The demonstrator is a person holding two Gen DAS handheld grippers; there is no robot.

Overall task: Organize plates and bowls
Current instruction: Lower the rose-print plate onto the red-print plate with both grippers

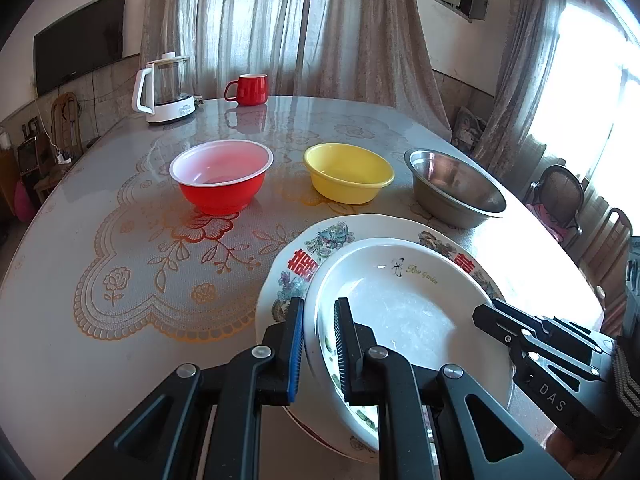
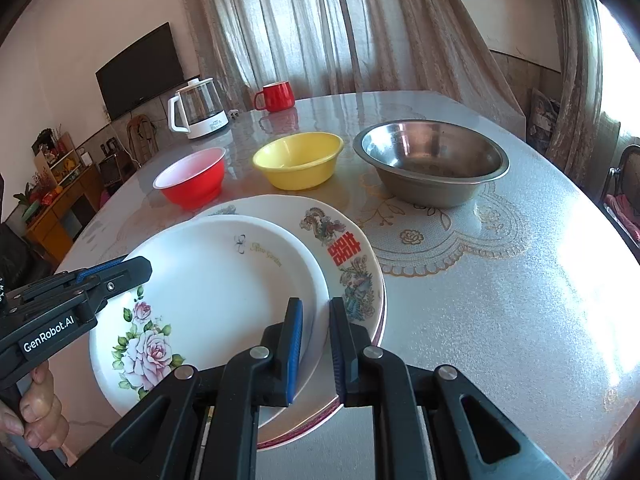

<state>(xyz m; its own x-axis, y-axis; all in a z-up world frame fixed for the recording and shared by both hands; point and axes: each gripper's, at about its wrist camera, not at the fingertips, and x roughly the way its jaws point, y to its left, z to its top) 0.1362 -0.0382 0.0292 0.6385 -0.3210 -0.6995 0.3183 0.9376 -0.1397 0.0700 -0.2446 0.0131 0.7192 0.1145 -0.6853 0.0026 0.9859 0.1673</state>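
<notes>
The white rose plate (image 2: 208, 280) sits on top of the larger plate with dragon pattern and red characters (image 2: 344, 252), the pair at the near edge of the table (image 2: 500, 300). The left gripper (image 1: 318, 312) pinches the rose plate's left rim between its nearly closed jaws, and the right gripper (image 2: 316, 312) pinches its right rim the same way; whether either pad also bears on the lower plate cannot be told. A hand (image 2: 38, 408) grips the left tool's handle at the near left.

Beyond the plates three bowls stand in a row, each apart from its neighbours: a red bowl (image 1: 222, 180) on the left, a yellow bowl (image 1: 348, 172) in the middle, a steel bowl (image 1: 456, 188) on the right. The steel bowl is just beyond the patterned plate's far rim. Bare tabletop lies to the left of the plates and to their right towards the table edge.

At the far left stand a glass kettle (image 1: 166, 88) and a red mug (image 1: 248, 88). The round table carries a glossy cover over lace. Curtains (image 1: 288, 24) hang behind it, a dark television (image 1: 80, 40) is on the left wall, and a chair (image 1: 560, 200) stands to the right.
</notes>
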